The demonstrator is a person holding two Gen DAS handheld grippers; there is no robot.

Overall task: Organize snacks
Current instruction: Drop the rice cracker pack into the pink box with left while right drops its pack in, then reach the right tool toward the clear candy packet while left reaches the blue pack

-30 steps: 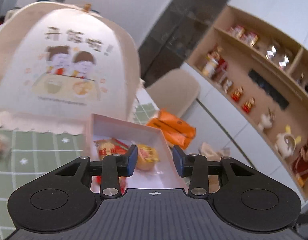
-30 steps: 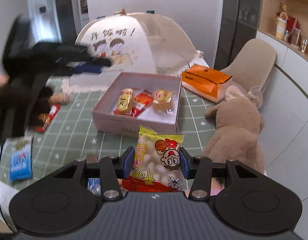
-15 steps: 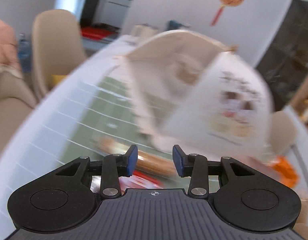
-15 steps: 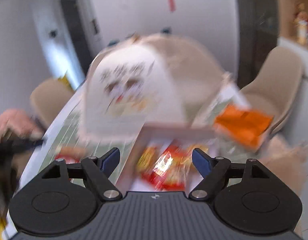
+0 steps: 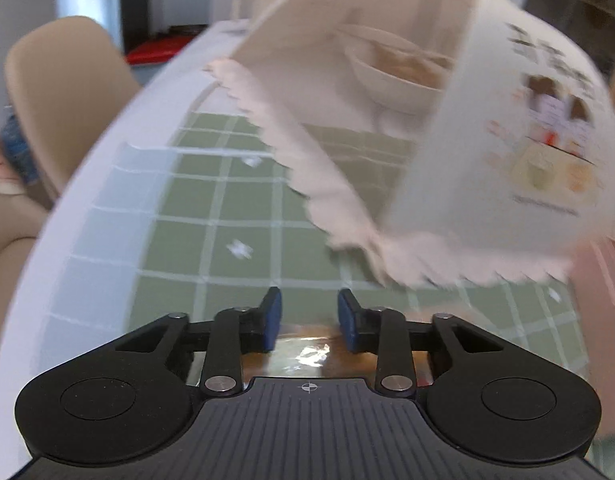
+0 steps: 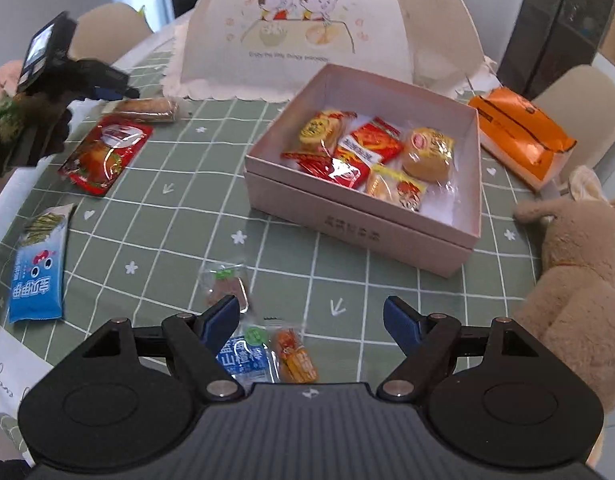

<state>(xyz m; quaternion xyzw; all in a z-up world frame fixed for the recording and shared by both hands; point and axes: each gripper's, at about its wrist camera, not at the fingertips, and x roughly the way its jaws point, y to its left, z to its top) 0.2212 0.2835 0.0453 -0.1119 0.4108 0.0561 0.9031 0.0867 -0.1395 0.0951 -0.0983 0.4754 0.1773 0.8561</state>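
Fingers point(image 6: 403, 322) spread wide before pink box point(image 6: 347, 224) of wrapped snacks point(image 6: 371, 156).

The pink box point(image 6: 359, 236) appeared to be matt cardboard, the snack packets point(image 6: 351, 148) inside it glossy film. The green checked tablecloth point(image 6: 179, 216) looked smooth and faintly sheened. The plush toy point(image 6: 575, 264) at the table's right edge was fuzzy cloth, and the grippers' bodies were matt black plastic.

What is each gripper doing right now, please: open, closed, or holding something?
Left gripper: jaws closing around the long brown clear-wrapped snack bar; contact cannot be told.
Right gripper: open wide, holding nothing.
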